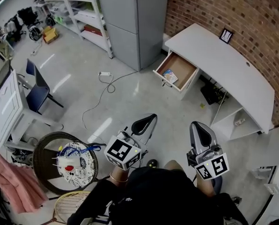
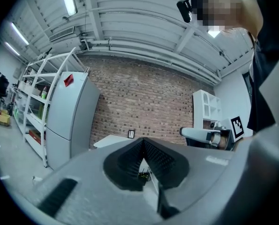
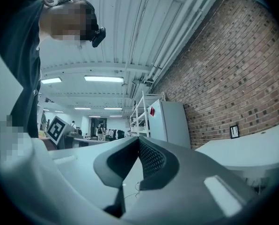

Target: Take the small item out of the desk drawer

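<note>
head view alone shows open drawer, maybe booklet inside

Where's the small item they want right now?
Head view, upper right of centre: the small item lies inside the open drawer of the white desk.

I see the room evenly bright. The light comes from long ceiling lamps, and they leave pale glare streaks on the glossy floor. Shadows are soft and weak. Both gripper views bend strongly and go black in the corners. What is closest to the lens looks soft, while the brick wall is sharp enough.
</note>
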Demonstrator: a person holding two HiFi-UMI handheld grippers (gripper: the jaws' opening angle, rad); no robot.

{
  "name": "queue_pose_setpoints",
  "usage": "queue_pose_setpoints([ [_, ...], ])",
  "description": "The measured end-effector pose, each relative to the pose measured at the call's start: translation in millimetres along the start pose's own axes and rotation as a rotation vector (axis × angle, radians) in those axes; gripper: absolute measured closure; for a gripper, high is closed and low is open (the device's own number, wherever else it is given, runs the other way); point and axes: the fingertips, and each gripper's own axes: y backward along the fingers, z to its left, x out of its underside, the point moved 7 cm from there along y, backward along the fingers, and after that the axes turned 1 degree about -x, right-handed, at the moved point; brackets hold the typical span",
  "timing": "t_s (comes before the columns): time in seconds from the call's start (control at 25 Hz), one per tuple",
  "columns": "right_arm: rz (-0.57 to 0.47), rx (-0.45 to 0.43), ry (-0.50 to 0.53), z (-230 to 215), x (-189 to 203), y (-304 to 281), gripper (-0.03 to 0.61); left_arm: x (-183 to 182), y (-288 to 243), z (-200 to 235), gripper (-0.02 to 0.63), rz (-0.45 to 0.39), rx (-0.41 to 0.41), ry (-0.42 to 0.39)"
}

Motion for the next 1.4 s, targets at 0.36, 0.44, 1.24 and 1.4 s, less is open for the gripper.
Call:
queue_pose_setpoints([
  [0.36, -0.013, 0.023, -0.016, -28.6, 6.6, -12.6, 0.568, 5.0, -13.1, 15.3, 0.615, 0.021, -0.022, 0.003],
  [0.44, -0.012, 0.027, -0.015, -40.5, 7.6, -18.4, 0.568, 4.5, -19.8, 20.4, 0.615, 0.026, -0.032, 0.000],
  [1.24, 0.026, 0.011, -0.052, -177.5, 21.3, -98.7, 0.568, 2.1, -145.7, 87.1, 0.615, 0.046, -0.085, 0.016],
  [1.4, 0.032, -0.011, -0.061, -202.4, 24.0, -118.6, 0.568, 0.0, -168.5, 101.3, 0.615, 0.057, -0.114, 0.022],
])
